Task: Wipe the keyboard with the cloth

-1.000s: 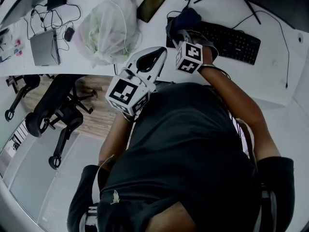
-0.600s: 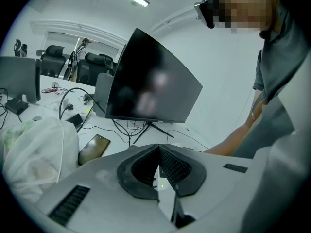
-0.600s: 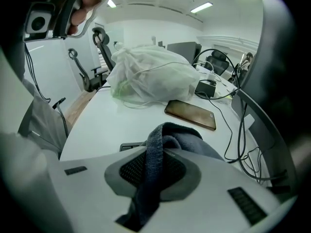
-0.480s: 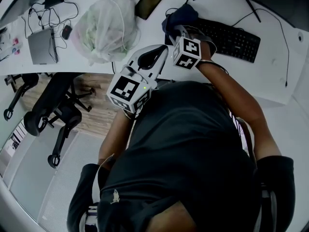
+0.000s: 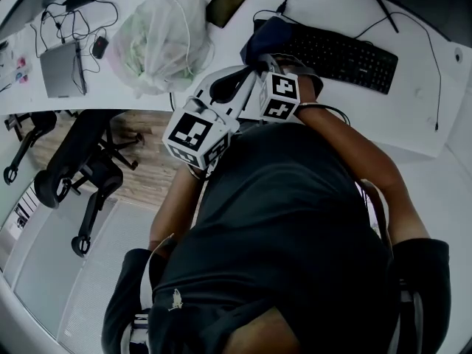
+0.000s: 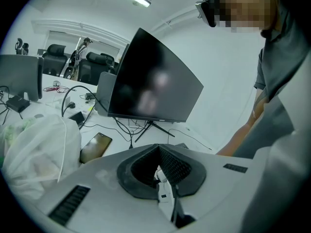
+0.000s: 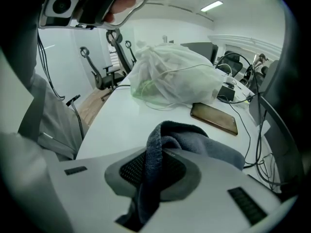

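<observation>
Firmly, jaws of my right gripper (image 7: 154, 173) clamped the cloth (image 7: 204, 142) at the keyboard (image 5: 343, 56); jaws of my left gripper (image 6: 159, 165) met, empty.

Black keyboard (image 5: 341, 56) lies flat, keys up, slanted. Dk blue-grey cloth (image 5: 267, 34) bunched at keyboard's left end, one fold pinched betw. right gripper (image 7: 153, 171) jaws, raised edge ribbed.

White desk (image 5: 413, 116) — kbd (image 5: 341, 56), phone (image 5: 229, 1), plastic bag (image 5: 162, 43).
</observation>
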### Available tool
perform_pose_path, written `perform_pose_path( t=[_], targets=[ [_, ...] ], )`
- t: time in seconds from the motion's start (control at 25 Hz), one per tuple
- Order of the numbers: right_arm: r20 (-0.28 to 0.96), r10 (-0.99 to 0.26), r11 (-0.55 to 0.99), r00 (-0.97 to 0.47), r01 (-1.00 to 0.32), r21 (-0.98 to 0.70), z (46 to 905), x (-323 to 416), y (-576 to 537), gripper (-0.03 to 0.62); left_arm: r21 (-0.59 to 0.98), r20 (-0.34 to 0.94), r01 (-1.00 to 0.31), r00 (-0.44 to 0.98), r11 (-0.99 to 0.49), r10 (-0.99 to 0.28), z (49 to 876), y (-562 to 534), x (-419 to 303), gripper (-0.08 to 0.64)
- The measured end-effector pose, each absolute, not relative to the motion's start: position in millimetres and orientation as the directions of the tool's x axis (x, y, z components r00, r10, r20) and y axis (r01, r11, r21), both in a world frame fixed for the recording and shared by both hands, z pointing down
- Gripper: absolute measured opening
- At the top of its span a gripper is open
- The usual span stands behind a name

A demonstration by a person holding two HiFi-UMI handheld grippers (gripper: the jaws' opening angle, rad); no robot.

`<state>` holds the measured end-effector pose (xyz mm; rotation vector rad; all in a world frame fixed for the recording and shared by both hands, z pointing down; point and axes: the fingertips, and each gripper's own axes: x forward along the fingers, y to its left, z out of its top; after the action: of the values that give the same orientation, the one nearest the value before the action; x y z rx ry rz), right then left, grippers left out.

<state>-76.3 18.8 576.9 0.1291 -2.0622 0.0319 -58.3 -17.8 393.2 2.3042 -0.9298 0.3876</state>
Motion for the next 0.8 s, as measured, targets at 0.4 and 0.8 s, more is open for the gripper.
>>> perform_pose_path(
  t=[0.4,0.8],
  targets=[
    [0.88,-0.083,0.993,-0.468,-0.116,0.032,579.2,-76.9,13.9,0.051,0.445,0.493,-0.718,0.696,-0.535,-0.523,407.0,-12.0,-70.6,0.002],
    [0.876,-0.096,0.984,-0.472,-0.176,0.013,583.5,-50.4,16.9,0.051,0.444,0.508,-0.724,0.689,-0.528,-0.517,421.0,-13.2,-76.9,0.002]
  ],
)
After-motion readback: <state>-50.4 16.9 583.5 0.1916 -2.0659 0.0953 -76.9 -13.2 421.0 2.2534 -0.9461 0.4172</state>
